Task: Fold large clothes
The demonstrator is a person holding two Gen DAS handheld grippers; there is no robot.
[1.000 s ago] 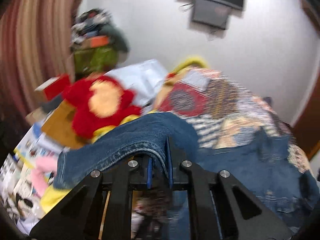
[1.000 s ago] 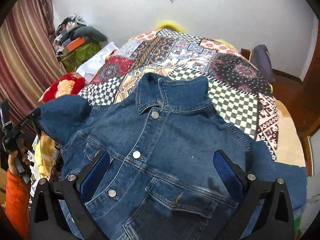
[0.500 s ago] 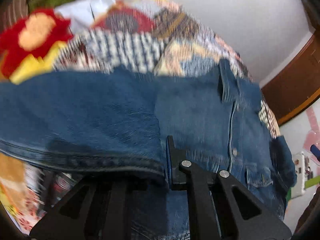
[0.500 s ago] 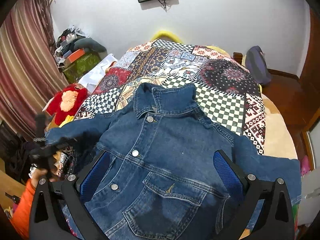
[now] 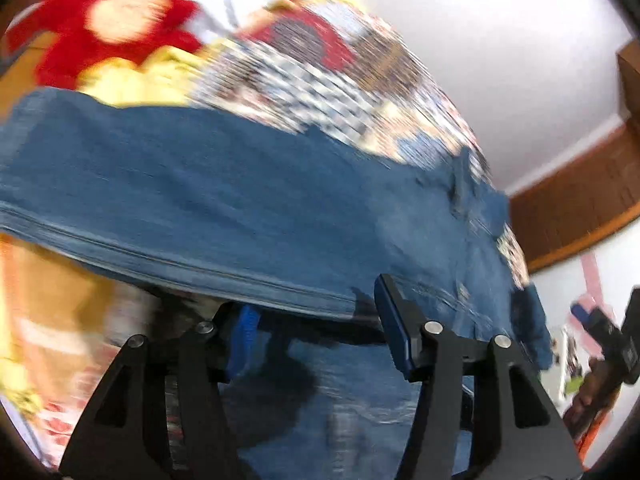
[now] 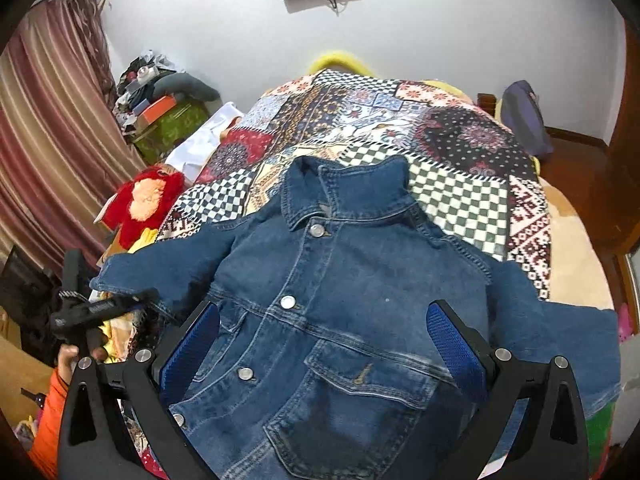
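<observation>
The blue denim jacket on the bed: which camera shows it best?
The right wrist view: the blue denim jacket lies sharp and whole, with collar, buttons and pocket. The left wrist view is blurred, showing mostly one sleeve and a slanted side.

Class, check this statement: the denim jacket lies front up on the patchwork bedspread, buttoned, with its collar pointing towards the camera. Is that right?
Not quite. The denim jacket does lie front up and buttoned on the patchwork bedspread, but its collar points away from the camera, towards the far wall. The right wrist view shows this.
</observation>
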